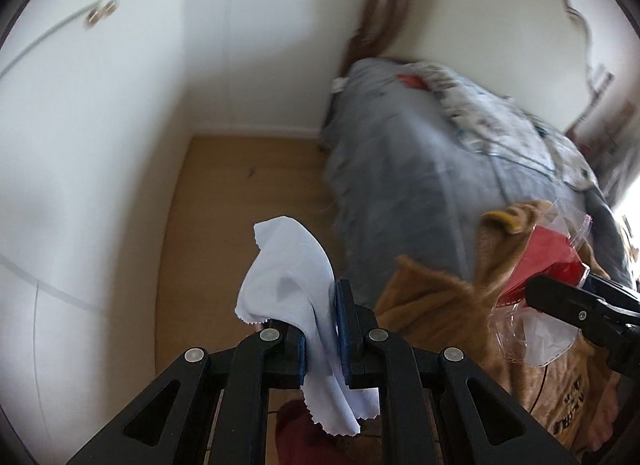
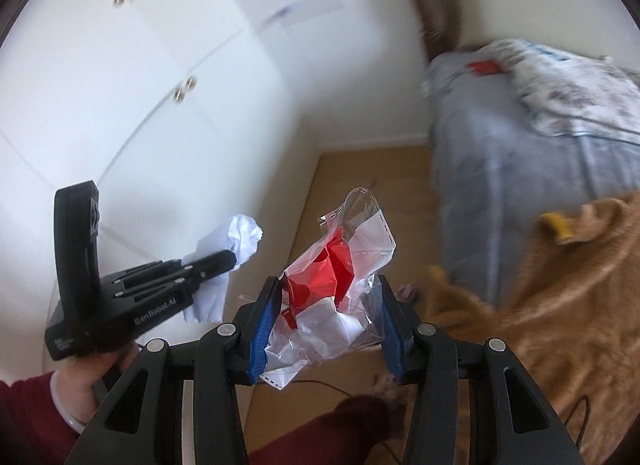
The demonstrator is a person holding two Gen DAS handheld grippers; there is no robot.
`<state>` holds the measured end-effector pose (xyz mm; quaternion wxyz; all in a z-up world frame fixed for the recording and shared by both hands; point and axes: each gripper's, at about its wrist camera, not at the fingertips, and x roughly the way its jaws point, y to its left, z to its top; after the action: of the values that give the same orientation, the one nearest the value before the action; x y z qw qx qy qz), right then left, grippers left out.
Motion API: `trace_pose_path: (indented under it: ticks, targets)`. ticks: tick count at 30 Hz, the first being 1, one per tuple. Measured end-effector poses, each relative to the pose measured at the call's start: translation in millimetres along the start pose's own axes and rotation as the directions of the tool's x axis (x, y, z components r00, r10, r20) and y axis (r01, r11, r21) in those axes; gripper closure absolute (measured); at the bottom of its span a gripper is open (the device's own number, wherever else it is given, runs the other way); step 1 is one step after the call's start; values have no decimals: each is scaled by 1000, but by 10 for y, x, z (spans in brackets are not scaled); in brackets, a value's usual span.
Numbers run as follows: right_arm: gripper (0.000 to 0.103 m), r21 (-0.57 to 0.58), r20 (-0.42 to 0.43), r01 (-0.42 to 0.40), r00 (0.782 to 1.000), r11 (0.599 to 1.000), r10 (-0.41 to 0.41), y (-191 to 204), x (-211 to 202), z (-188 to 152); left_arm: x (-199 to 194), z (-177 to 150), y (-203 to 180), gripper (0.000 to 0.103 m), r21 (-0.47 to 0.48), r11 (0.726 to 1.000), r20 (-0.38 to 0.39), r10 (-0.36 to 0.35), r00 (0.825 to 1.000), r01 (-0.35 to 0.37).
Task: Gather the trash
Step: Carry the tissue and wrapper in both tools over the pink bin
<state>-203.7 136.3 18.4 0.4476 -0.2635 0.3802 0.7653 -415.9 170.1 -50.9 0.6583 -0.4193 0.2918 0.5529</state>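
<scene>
My left gripper (image 1: 325,329) is shut on a white cloth wipe (image 1: 288,277) with zigzag edges and holds it up above the wooden floor. It also shows in the right wrist view (image 2: 224,261), with the wipe (image 2: 240,237) sticking out past its fingers. My right gripper (image 2: 328,305) is shut on a crumpled clear plastic wrapper with red print (image 2: 336,269). In the left wrist view the right gripper (image 1: 560,289) and its wrapper (image 1: 540,257) are at the right edge.
A bed with a grey cover (image 1: 432,161) stands to the right. A brown fuzzy blanket (image 2: 568,289) hangs off its near corner. White wardrobe doors (image 2: 160,77) fill the left. A strip of wooden floor (image 1: 248,181) lies between them.
</scene>
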Motion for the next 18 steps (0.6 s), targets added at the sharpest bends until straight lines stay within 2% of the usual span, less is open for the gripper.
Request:
trace_pose_path:
  ticks: [3, 7, 10, 18]
  targets:
    - [58, -48, -60, -20, 998, 999, 17, 101, 327, -31, 160, -109, 114, 90, -2, 999, -4, 43, 999, -43]
    - [58, -131, -141, -43, 990, 990, 25, 144, 773, -59, 439, -190, 278, 90, -35, 998, -24, 49, 999, -50]
    - [58, -148, -175, -54, 984, 987, 28, 99, 1055, -94, 661, -212, 366, 90, -57, 997, -36, 51, 998, -53]
    - [58, -163, -238, -48, 971, 986, 8, -181, 1748, -163, 1204, -289, 446, 90, -31, 994, -59, 101, 993, -103]
